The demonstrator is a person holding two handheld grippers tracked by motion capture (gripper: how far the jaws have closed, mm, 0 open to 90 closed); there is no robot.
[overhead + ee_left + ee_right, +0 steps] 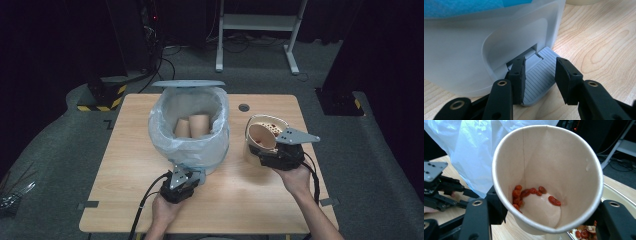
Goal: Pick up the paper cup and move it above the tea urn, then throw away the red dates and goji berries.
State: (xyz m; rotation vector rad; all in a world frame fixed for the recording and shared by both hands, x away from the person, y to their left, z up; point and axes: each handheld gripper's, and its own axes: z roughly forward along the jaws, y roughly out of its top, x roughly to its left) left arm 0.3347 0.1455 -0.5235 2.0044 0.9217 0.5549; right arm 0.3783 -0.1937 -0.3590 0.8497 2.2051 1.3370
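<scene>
A white pedal bin (pixel 220 150) lined with a clear bag (pixel 162 125) stands mid-table, its grey lid (pixel 188 83) raised. Two paper cups (pixel 192 125) lie inside. My left gripper (pixel 194 174) is low at the bin's front. In the left gripper view its jaws stand apart (pixel 540 75) over the grey ribbed pedal (pixel 537 80), the left finger (pixel 517 77) lying on it. My right gripper (pixel 263 146) is shut on a tilted paper cup (pixel 549 170). Several red bits (pixel 529 193) lie in this cup.
A pale bowl (pixel 275 125) with food scraps stands under and behind the held cup, near the table's right edge. A round grommet (pixel 244 107) sits at the table's back. The bare wooden table (pixel 240 200) stretches in front. A white desk frame (pixel 260 30) stands on the floor beyond.
</scene>
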